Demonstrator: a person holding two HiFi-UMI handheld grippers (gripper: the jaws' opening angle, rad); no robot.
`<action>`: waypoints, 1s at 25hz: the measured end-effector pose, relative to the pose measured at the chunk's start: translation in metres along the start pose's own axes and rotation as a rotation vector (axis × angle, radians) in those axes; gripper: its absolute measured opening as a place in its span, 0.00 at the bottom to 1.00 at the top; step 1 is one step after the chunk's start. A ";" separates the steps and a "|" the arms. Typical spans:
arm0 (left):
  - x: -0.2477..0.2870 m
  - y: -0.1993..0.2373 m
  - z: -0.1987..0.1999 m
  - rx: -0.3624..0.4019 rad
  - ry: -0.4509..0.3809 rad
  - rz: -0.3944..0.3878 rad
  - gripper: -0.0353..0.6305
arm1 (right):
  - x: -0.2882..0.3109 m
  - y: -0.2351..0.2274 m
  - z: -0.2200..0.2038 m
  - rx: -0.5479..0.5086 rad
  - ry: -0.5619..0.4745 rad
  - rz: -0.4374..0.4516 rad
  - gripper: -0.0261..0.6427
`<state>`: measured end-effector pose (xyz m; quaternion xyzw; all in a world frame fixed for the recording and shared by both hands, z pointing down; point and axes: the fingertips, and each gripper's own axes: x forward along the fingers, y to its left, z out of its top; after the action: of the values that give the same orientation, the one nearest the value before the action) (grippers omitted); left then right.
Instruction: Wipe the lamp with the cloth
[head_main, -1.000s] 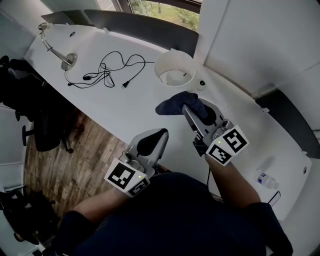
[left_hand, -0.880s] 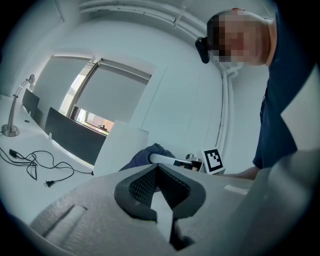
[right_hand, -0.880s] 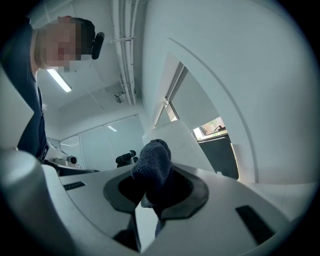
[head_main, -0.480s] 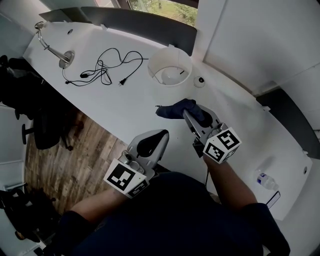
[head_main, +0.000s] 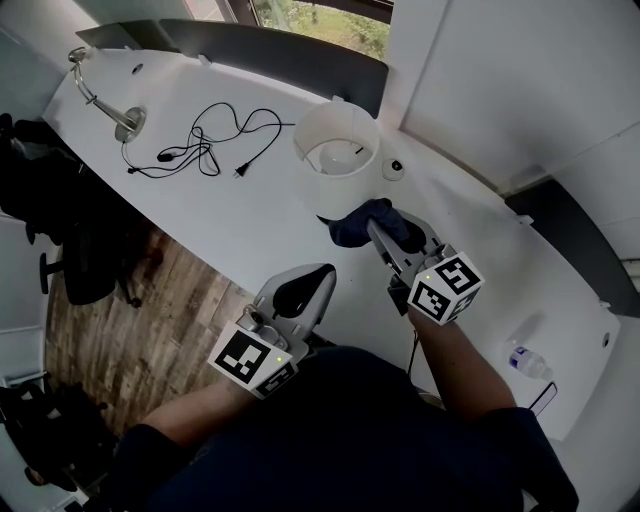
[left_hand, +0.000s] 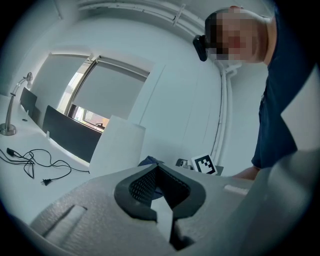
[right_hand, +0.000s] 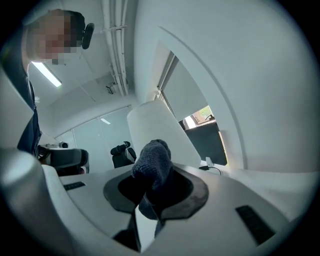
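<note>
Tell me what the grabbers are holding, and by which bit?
The right gripper pinches the dark blue cloth by a bunched-up end; the rest bulges out past its jaws. The left gripper is shut and holds nothing.

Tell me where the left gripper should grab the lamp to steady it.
Probably take the lamp by its shade's thin open top rim, left side, left gripper coming from the left: one jaw fits inside the wall, and the right gripper holds the cloth at the near side.
</note>
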<state>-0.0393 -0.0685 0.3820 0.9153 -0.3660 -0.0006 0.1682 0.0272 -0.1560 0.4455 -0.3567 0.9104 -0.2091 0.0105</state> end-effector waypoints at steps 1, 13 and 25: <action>0.000 -0.001 0.000 0.001 -0.003 -0.003 0.06 | 0.000 0.001 0.006 -0.009 -0.006 0.003 0.18; 0.001 -0.007 0.005 -0.014 -0.023 -0.026 0.06 | -0.002 0.034 0.087 -0.072 -0.135 0.072 0.18; 0.010 -0.009 -0.001 -0.001 0.009 -0.018 0.06 | -0.006 0.016 0.101 -0.078 -0.200 0.076 0.18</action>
<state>-0.0256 -0.0693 0.3816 0.9185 -0.3569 0.0019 0.1701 0.0385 -0.1790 0.3458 -0.3410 0.9252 -0.1362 0.0955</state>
